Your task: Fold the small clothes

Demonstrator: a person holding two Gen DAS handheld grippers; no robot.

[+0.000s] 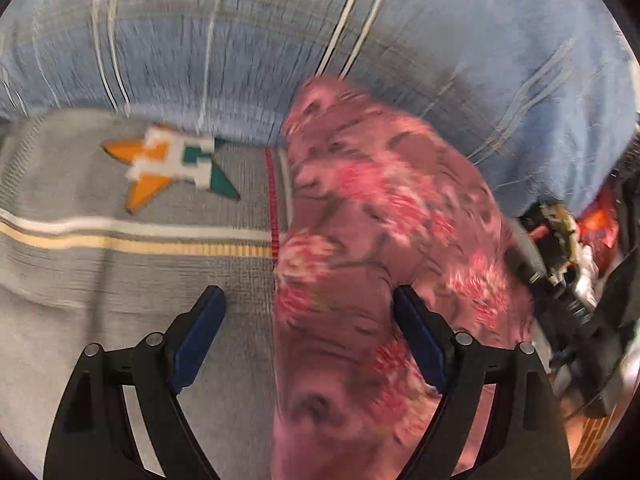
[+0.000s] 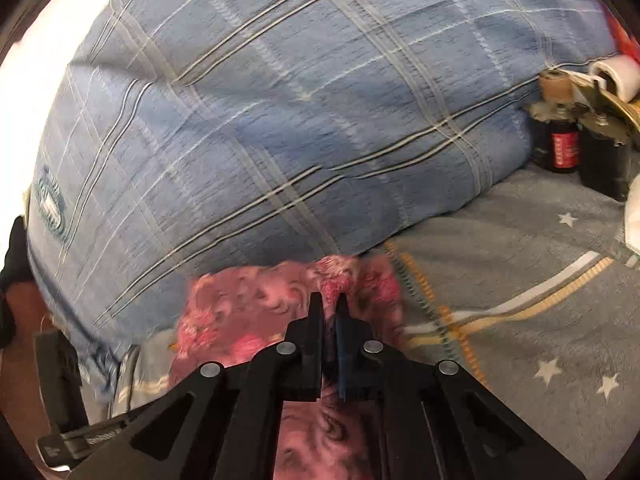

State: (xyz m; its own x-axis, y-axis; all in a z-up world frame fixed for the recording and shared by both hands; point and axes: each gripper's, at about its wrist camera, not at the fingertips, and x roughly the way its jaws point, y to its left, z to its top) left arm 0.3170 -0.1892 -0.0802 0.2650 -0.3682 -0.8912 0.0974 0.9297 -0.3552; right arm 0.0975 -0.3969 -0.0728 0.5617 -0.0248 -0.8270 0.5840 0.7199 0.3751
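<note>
A pink floral garment lies on a grey blanket, reaching up against a blue checked pillow. My left gripper stands open over the garment's left edge: one finger hangs above the blanket, the other above the cloth, and the pads press on nothing. In the right wrist view the same pink garment bunches under my right gripper, which is shut on a fold of it near the foot of the blue pillow. The cloth is blurred in both views.
The grey blanket bears an orange, white and green star patch and small white stars. Dark bottles and a white roll stand at the right edge. More dark clutter lies right of the garment.
</note>
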